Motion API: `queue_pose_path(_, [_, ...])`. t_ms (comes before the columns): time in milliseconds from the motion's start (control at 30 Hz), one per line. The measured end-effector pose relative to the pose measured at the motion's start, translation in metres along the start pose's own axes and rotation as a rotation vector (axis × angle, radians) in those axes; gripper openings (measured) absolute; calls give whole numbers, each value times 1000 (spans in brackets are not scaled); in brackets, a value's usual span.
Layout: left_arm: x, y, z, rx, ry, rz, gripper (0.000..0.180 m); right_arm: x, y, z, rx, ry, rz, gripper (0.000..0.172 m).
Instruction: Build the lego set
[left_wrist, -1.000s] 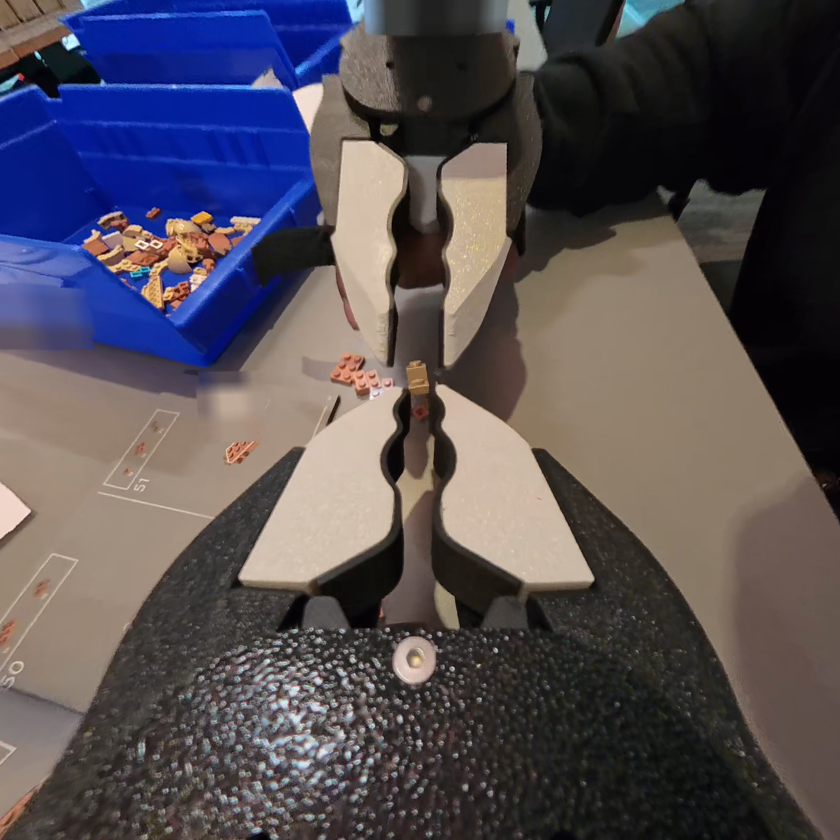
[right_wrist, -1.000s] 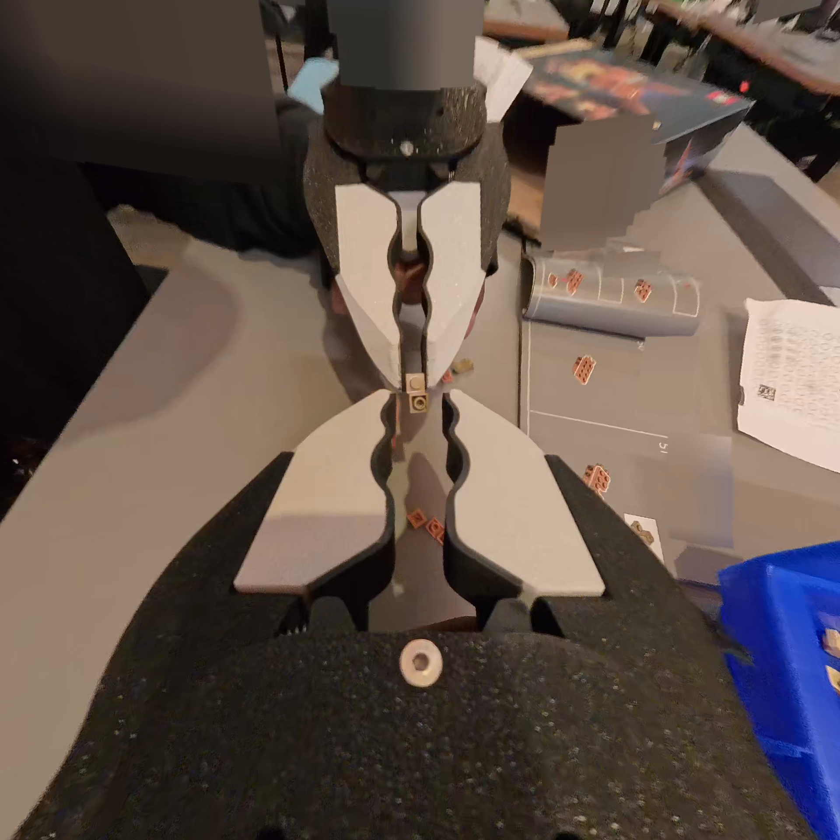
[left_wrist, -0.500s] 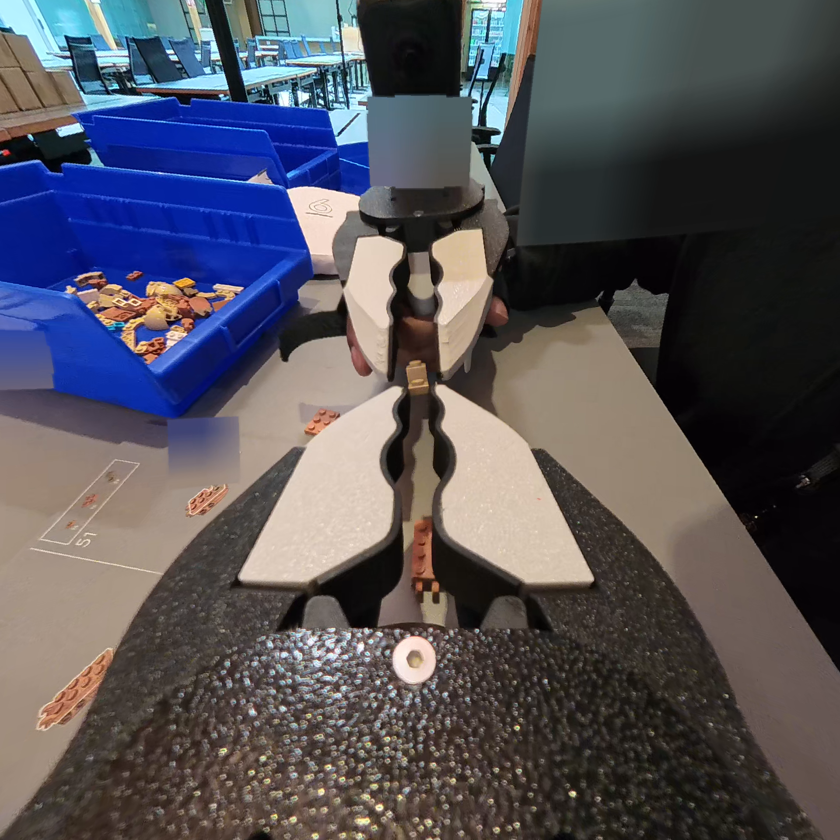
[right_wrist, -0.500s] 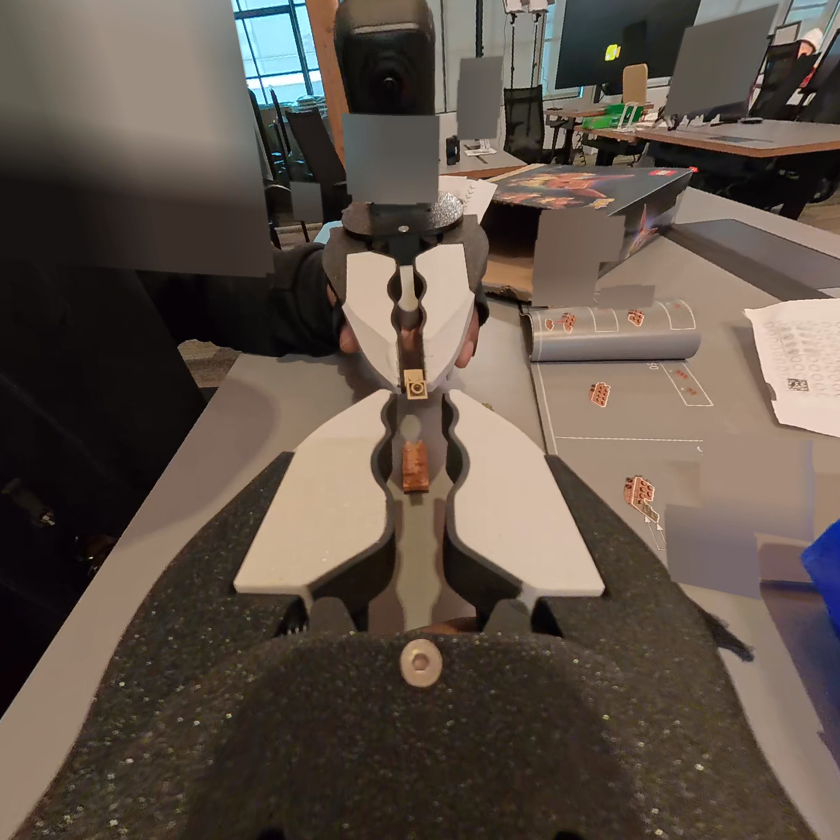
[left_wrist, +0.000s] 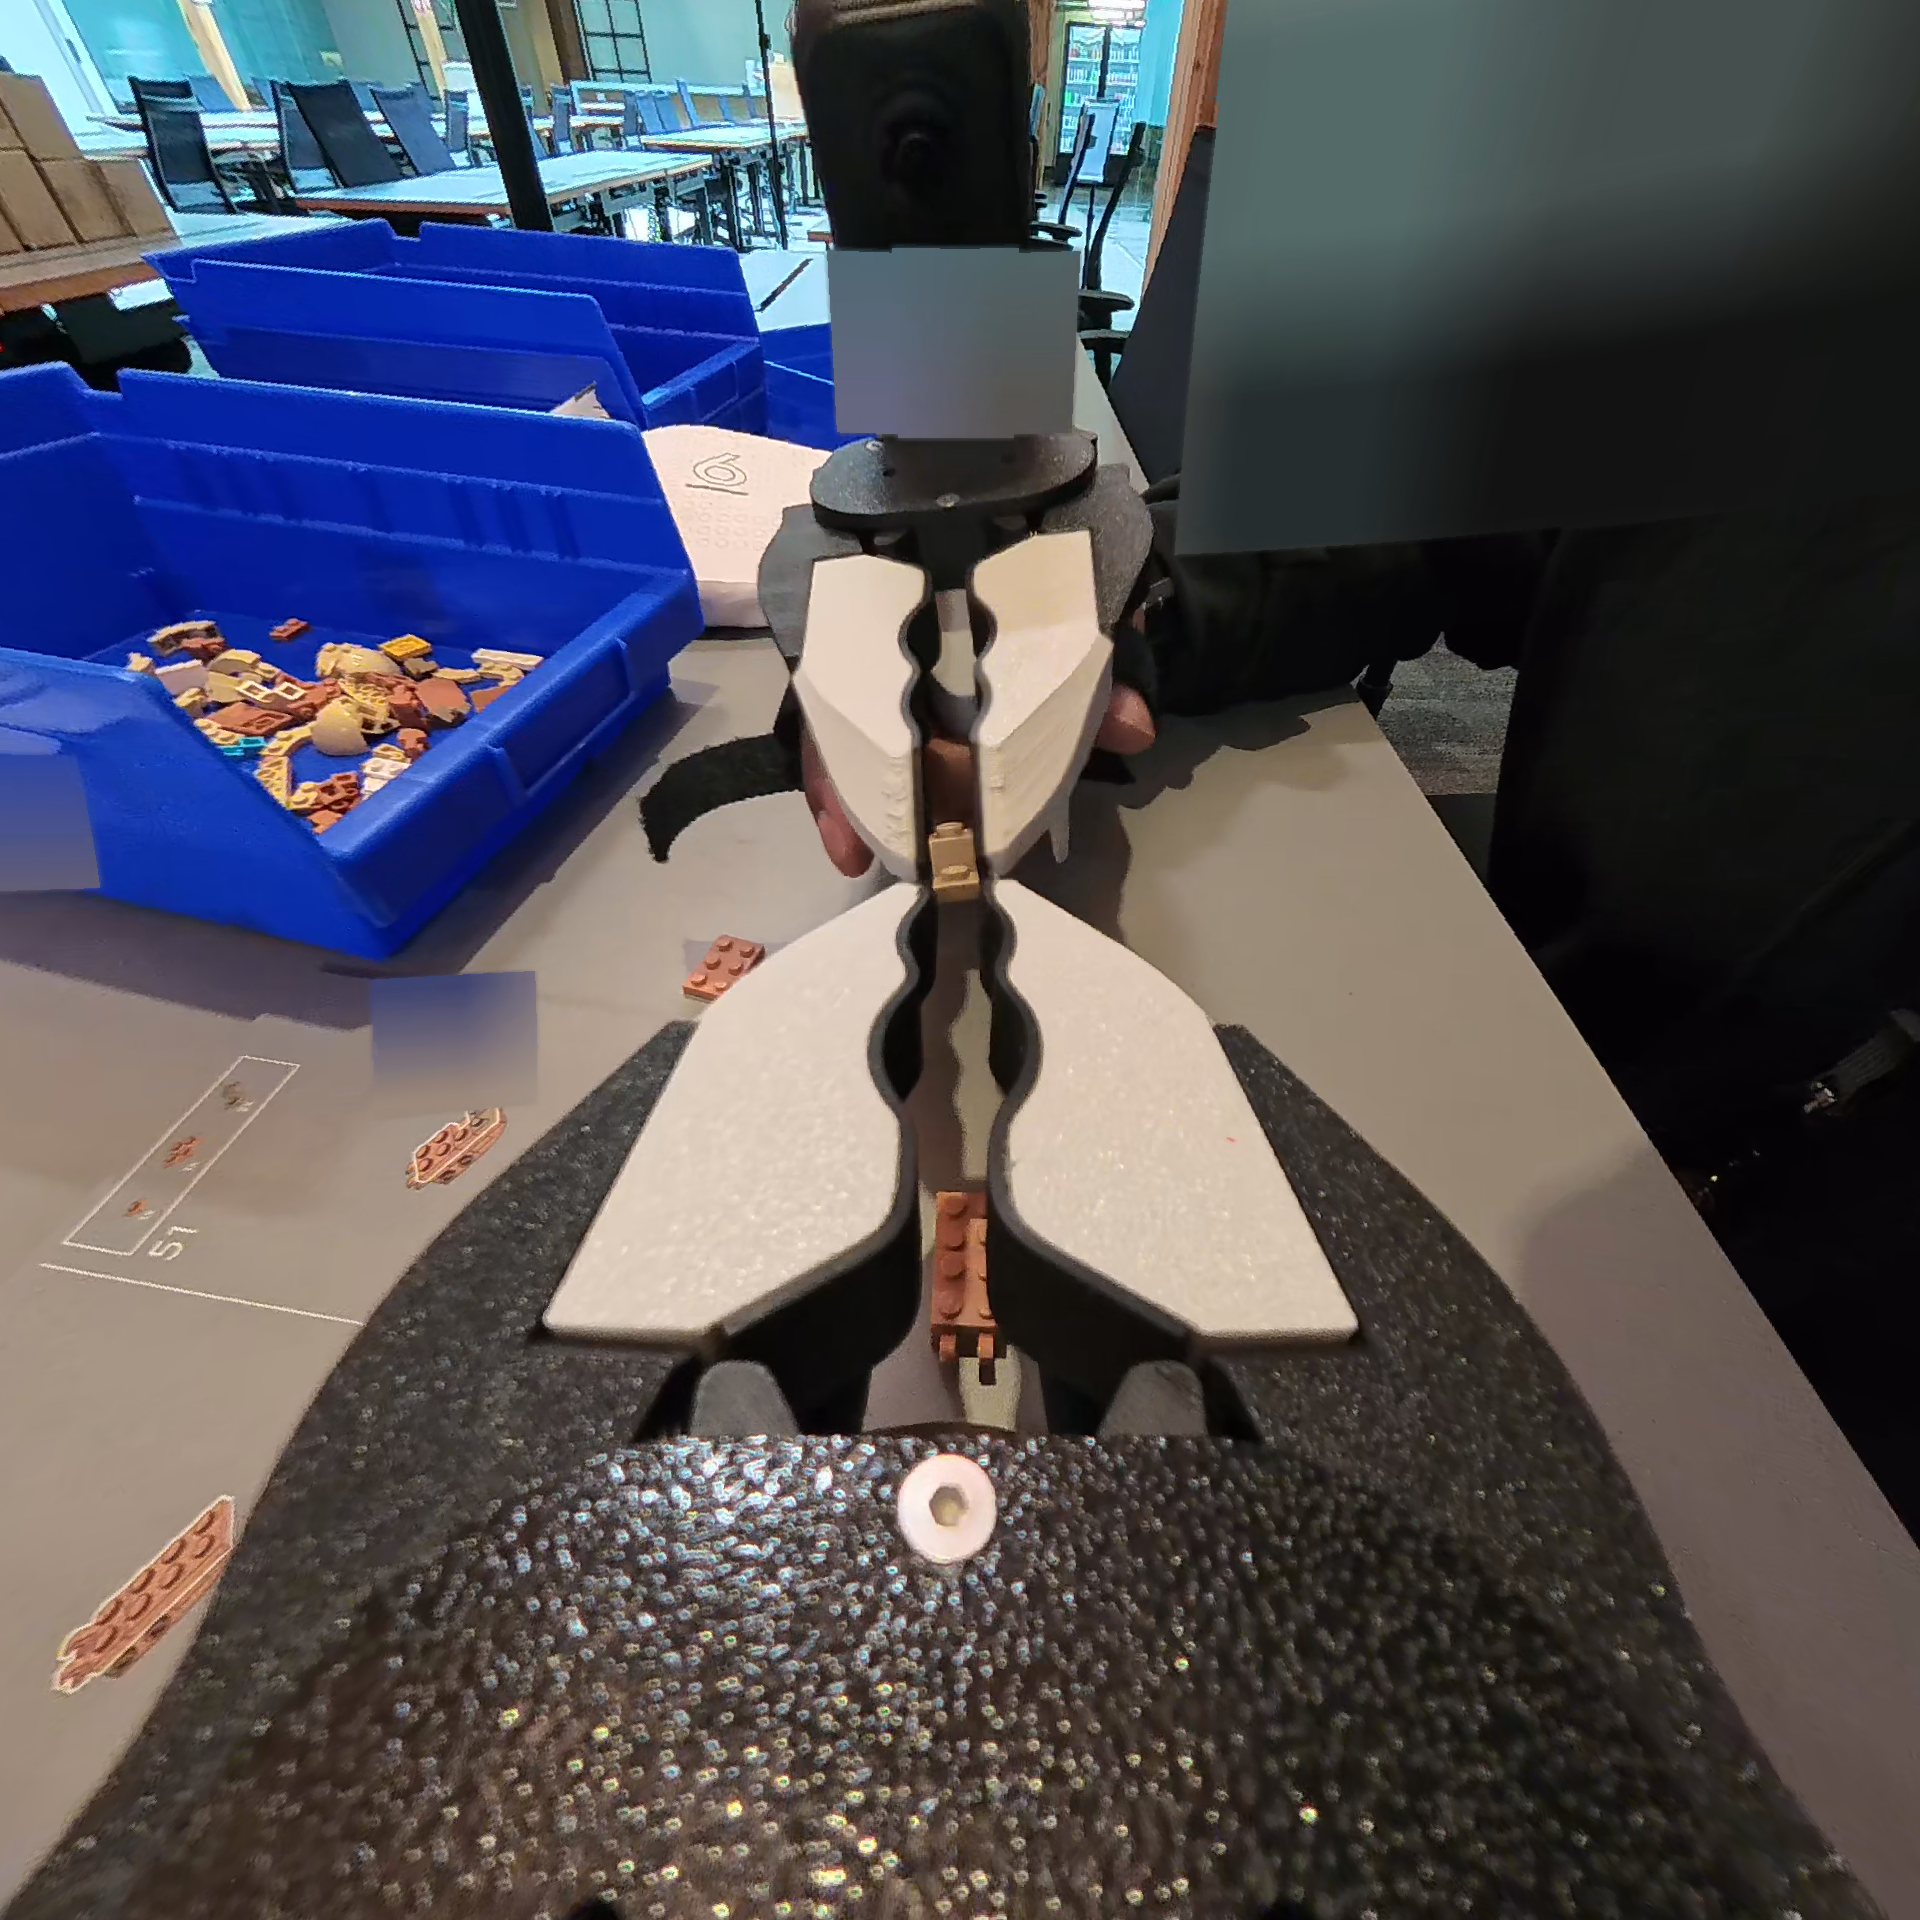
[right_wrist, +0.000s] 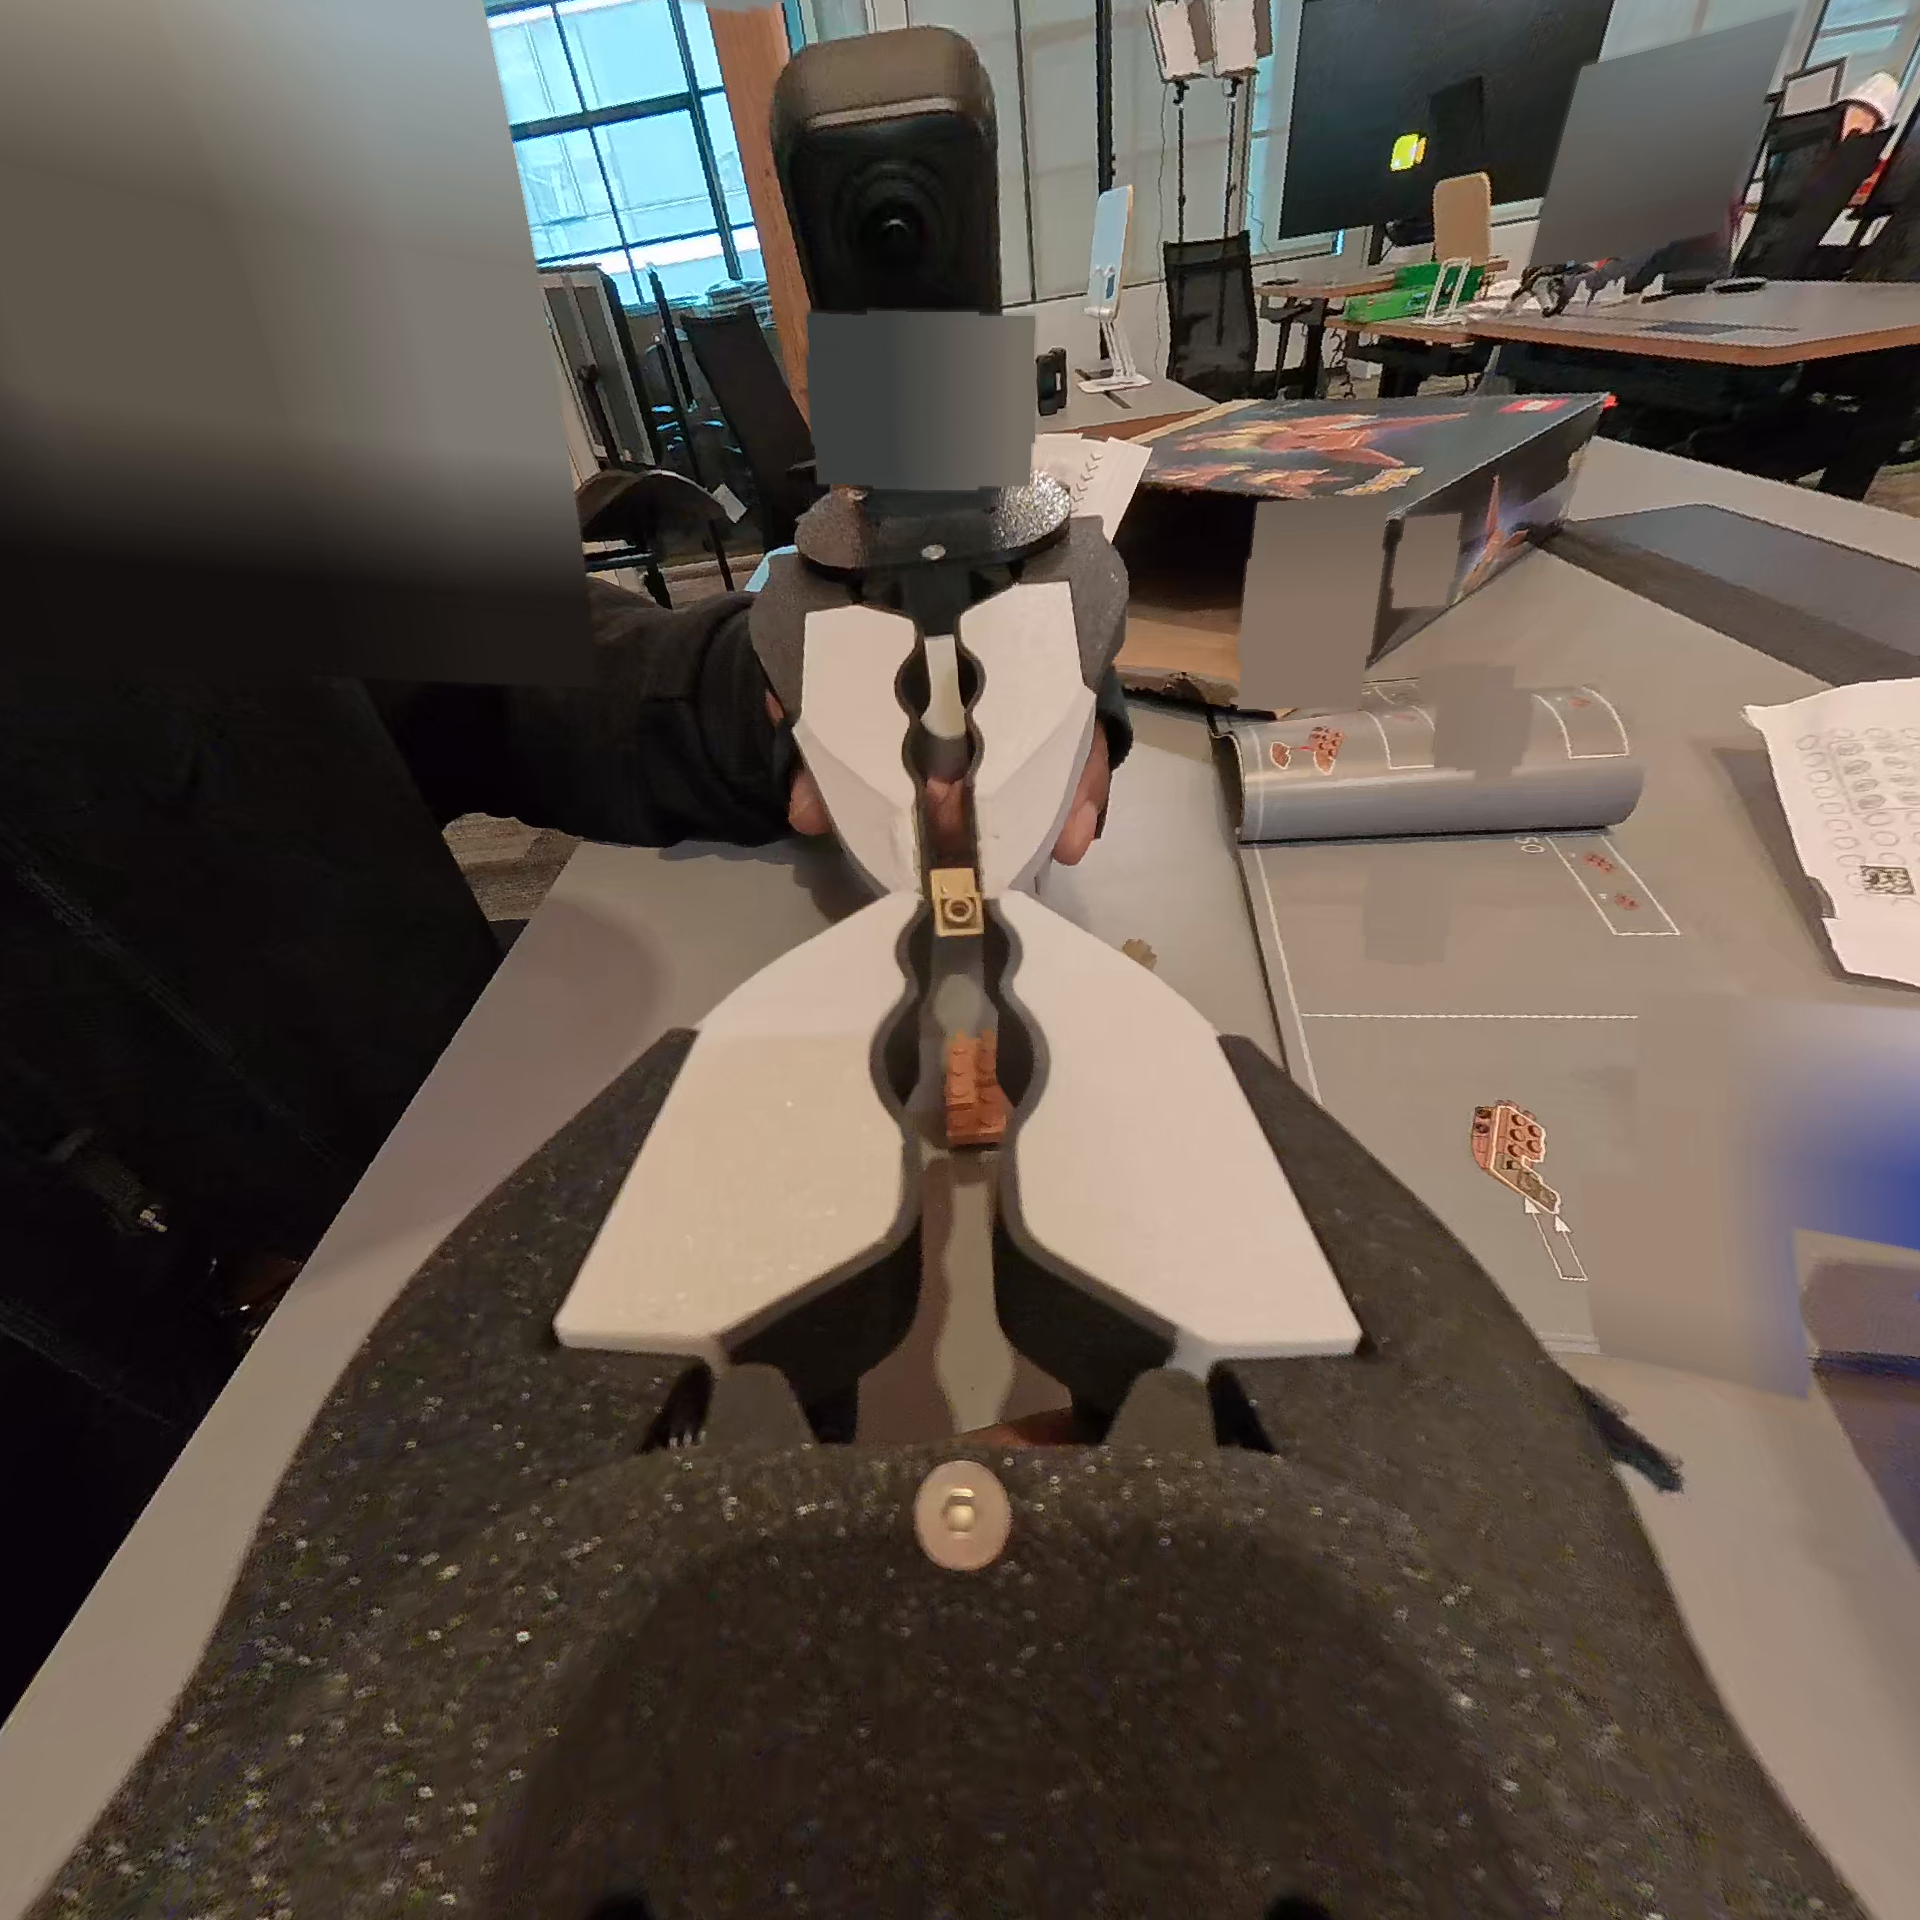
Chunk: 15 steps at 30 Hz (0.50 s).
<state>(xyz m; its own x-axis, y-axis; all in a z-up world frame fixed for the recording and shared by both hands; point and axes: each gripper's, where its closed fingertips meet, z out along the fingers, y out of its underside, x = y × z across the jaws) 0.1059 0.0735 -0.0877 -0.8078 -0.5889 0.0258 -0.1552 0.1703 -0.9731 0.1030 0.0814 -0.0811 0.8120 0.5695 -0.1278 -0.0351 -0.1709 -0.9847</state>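
Note:
My two grippers meet tip to tip above the grey table (left_wrist: 1247, 935). A small tan brick (left_wrist: 954, 864) sits between both pairs of fingertips. My left gripper (left_wrist: 956, 891) is shut on its near end. My right gripper (left_wrist: 951, 831) faces it and is shut on the far end. In the right wrist view the tan brick (right_wrist: 956, 902) shows a round hole, pinched by my right gripper (right_wrist: 956, 923), with my left gripper (right_wrist: 951, 878) opposite. A brown plate (left_wrist: 961, 1273) lies on the table below the fingers; it also shows in the right wrist view (right_wrist: 975, 1091).
A blue bin (left_wrist: 416, 831) of loose brown and tan pieces stands at the left, more bins behind it. A brown plate (left_wrist: 722, 966) lies near it. A grey mat (right_wrist: 1455, 1091) with printed outlines, a rolled mat (right_wrist: 1434, 769), a cardboard box (right_wrist: 1351, 488) and a paper sheet (right_wrist: 1849, 821) lie to the right. The tips of both grippers are at nearly the same place. The brown plate (left_wrist: 961, 1273) is about equally far from each gripper, around 9 cm.
Both grippers rose from the table and levelled out, the left keeping the tan brick. My right gripper's fingers, open around the brick before, have closed on it.

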Motion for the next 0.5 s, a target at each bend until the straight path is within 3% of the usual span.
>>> queue_pose_path(133, [1,6,0,-49,13,-9,9,1,3,1,-22,12,-19,8])
queue_pose_path(167, [1,13,-1,-98,14,-5,17,2,3,1,-26,25,-26,8])
queue_pose_path(333, [-3,78,-15,-541,-9,146,40,10,15,2,-121,87,-76,8])
queue_pose_path(400, [-3,96,-18,-649,-9,183,41,11,24,5,-183,109,-97,8])
queue_pose_path(500, [1,95,-13,-632,6,187,28,10,39,9,-278,125,-131,8])
